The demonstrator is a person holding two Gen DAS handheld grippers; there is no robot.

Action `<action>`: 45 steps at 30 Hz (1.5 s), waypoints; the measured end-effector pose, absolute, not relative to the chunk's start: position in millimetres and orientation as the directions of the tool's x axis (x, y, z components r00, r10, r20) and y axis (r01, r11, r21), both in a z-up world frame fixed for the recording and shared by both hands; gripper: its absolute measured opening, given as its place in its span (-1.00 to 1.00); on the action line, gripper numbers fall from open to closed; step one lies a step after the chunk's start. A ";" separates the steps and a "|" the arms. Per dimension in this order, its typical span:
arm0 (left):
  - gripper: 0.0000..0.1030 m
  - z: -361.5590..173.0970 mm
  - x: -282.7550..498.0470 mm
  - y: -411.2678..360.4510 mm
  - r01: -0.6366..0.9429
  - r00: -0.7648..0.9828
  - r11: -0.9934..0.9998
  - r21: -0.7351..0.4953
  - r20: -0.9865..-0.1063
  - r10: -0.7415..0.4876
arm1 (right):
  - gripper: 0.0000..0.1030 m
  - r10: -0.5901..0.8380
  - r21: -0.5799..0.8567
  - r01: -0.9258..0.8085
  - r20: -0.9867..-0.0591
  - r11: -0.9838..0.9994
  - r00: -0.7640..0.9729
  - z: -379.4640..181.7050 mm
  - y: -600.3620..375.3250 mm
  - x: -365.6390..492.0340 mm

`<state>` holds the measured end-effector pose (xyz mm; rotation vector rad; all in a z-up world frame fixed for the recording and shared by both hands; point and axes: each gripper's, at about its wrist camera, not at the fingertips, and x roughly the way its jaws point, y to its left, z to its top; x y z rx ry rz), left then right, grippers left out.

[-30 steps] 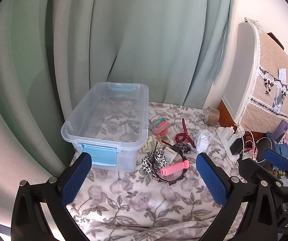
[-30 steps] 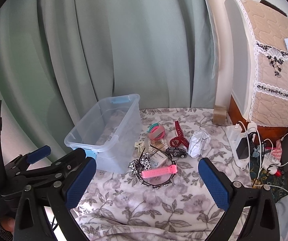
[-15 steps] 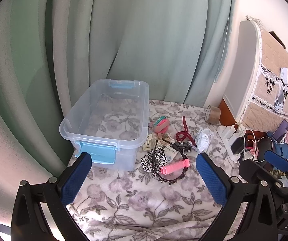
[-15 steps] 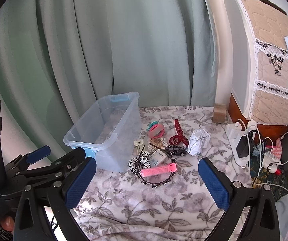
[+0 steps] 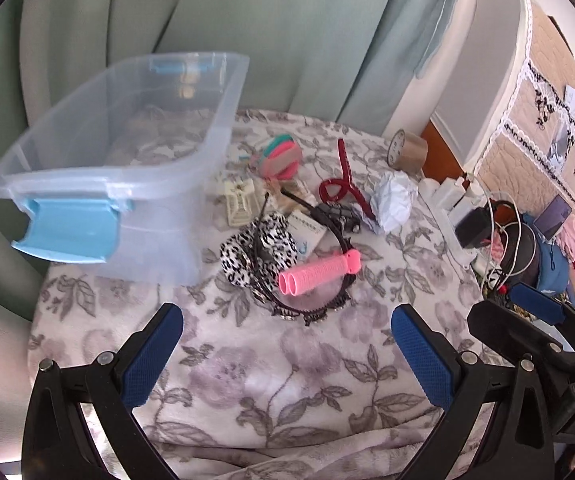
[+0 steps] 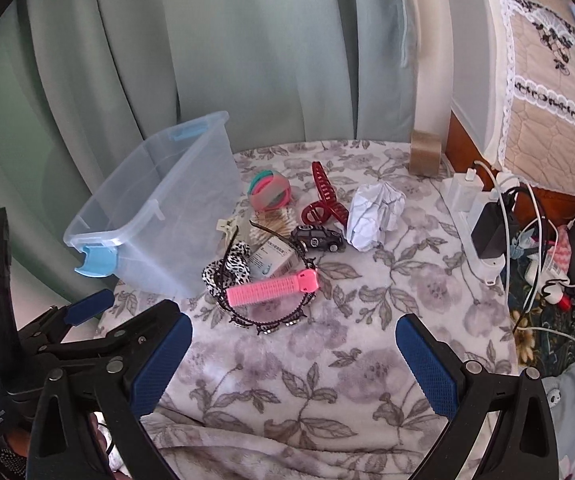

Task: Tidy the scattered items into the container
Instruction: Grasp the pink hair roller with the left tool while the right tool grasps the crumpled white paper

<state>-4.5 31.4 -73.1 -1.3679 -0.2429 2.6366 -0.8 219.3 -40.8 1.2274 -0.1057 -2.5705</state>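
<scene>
Right wrist view shows toy car (image 6: pixel 318 237) wheels; left wrist view blurs them.

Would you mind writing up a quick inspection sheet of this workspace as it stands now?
Surface: floral blanket, rumpled at the near edge.
Job's things: clear container holds nothing, lid off; pink hair roller lies across the black headband; leopard scrunchie, red claw clip, toy car, crumpled paper, stack of hair ties all outside it.
Clutter: tape roll at the far edge.
Grippers: left gripper and right gripper open, holding nothing.
Cables: white power strip with chargers and loose leads at the right.
Surroundings: green curtain behind.
</scene>
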 end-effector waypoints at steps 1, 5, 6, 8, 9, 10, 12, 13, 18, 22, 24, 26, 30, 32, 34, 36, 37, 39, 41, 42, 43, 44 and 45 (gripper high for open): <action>1.00 -81.1 -8.2 34.1 -0.065 -0.554 -0.972 -0.226 -0.802 0.223 | 1.00 -0.289 0.193 0.221 -0.756 -0.956 -0.587 -47.9 222.0 -4.5; 1.00 -102.9 -22.0 44.6 -0.068 -0.515 -0.976 -0.205 -0.831 0.210 | 1.00 -0.304 0.242 0.184 -0.784 -0.953 -0.542 -76.4 233.2 -20.8; 1.00 -107.5 -25.8 46.5 -0.066 -0.505 -0.978 -0.199 -0.839 0.205 | 1.00 -0.307 0.250 0.178 -0.788 -0.952 -0.533 -82.6 236.0 -24.8; 1.00 -114.2 -31.5 49.5 -0.064 -0.493 -0.982 -0.176 -0.851 0.184 | 1.00 -0.308 0.260 0.164 -0.795 -0.951 -0.523 -93.3 240.5 -31.6; 1.00 -116.7 -34.5 51.1 -0.068 -0.492 -0.984 -0.164 -0.852 0.176 | 1.00 -0.313 0.270 0.158 -0.798 -0.950 -0.515 -98.4 243.6 -35.2; 1.00 -118.9 -38.0 53.1 -0.071 -0.491 -0.986 -0.151 -0.855 0.167 | 1.00 -0.321 0.282 0.154 -0.800 -0.947 -0.507 -103.2 246.0 -38.2; 1.00 -121.6 -44.0 56.7 -0.078 -0.495 -0.989 -0.125 -0.856 0.147 | 1.00 -0.328 0.297 0.142 -0.809 -0.944 -0.489 -112.2 251.7 -45.4; 1.00 -122.0 -46.6 58.5 -0.084 -0.494 -0.990 -0.113 -0.858 0.140 | 1.00 -0.328 0.301 0.135 -0.812 -0.944 -0.483 -116.0 254.6 -49.4; 0.94 -131.7 -63.8 71.8 -0.153 -0.475 -0.985 -0.082 -0.868 0.146 | 1.00 -0.335 0.321 0.114 -0.815 -0.940 -0.473 -125.9 270.1 -71.4; 0.57 -145.2 -76.0 74.1 -0.163 -0.428 -0.980 -0.111 -0.887 0.172 | 1.00 -0.334 0.324 0.108 -0.809 -0.940 -0.484 -127.2 278.5 -92.1; 0.53 -148.0 -80.2 71.7 -0.158 -0.419 -0.979 -0.129 -0.889 0.185 | 1.00 -0.343 0.337 0.104 -0.801 -0.936 -0.490 -128.4 282.8 -102.9; 0.51 -146.2 -82.9 69.6 -0.158 -0.426 -0.976 -0.149 -0.881 0.204 | 1.00 -0.345 0.341 0.102 -0.796 -0.935 -0.498 -130.0 284.7 -114.9; 0.51 -144.2 -89.1 68.4 -0.161 -0.423 -0.972 -0.172 -0.878 0.225 | 1.00 -0.341 0.339 0.100 -0.791 -0.935 -0.508 -136.7 283.5 -141.6; 0.51 -148.6 -94.5 73.6 -0.170 -0.409 -0.965 -0.197 -0.877 0.252 | 1.00 -0.343 0.343 0.099 -0.786 -0.934 -0.515 -140.8 283.4 -155.5; 0.51 -155.1 -98.5 76.3 -0.160 -0.387 -0.964 -0.214 -0.884 0.261 | 1.00 -0.350 0.356 0.092 -0.781 -0.930 -0.518 -146.3 284.1 -169.8; 0.45 -157.3 -100.9 77.1 -0.157 -0.386 -0.964 -0.213 -0.885 0.259 | 1.00 -0.350 0.364 0.076 -0.784 -0.928 -0.512 -153.2 285.4 -182.3; 0.36 -157.8 -102.5 77.2 -0.153 -0.386 -0.966 -0.207 -0.888 0.251 | 1.00 -0.349 0.368 0.068 -0.786 -0.927 -0.510 -155.8 285.8 -187.2; 0.24 -158.2 -105.9 75.6 -0.140 -0.382 -0.968 -0.206 -0.891 0.245 | 1.00 -0.348 0.376 0.050 -0.789 -0.925 -0.507 -161.4 287.1 -195.8; 0.20 -157.3 -107.7 73.4 -0.131 -0.376 -0.968 -0.216 -0.892 0.250 | 0.99 -0.333 0.375 0.018 -0.800 -0.927 -0.500 -167.1 289.4 -202.8; 0.18 -156.6 -108.1 73.0 -0.128 -0.374 -0.968 -0.217 -0.893 0.250 | 0.95 -0.332 0.380 0.005 -0.801 -0.925 -0.497 -169.6 291.4 -205.6; 0.15 -154.9 -107.3 71.9 -0.127 -0.373 -0.968 -0.218 -0.894 0.250 | 0.92 -0.337 0.391 -0.005 -0.801 -0.920 -0.495 -171.7 293.6 -207.3; 0.12 -153.6 -107.0 71.6 -0.127 -0.374 -0.967 -0.220 -0.893 0.252 | 0.89 -0.346 0.405 -0.013 -0.797 -0.914 -0.495 -173.2 295.5 -208.7; 0.10 -152.3 -106.7 71.0 -0.126 -0.373 -0.967 -0.222 -0.893 0.253 | 0.88 -0.352 0.417 -0.022 -0.793 -0.908 -0.497 -174.4 297.7 -209.1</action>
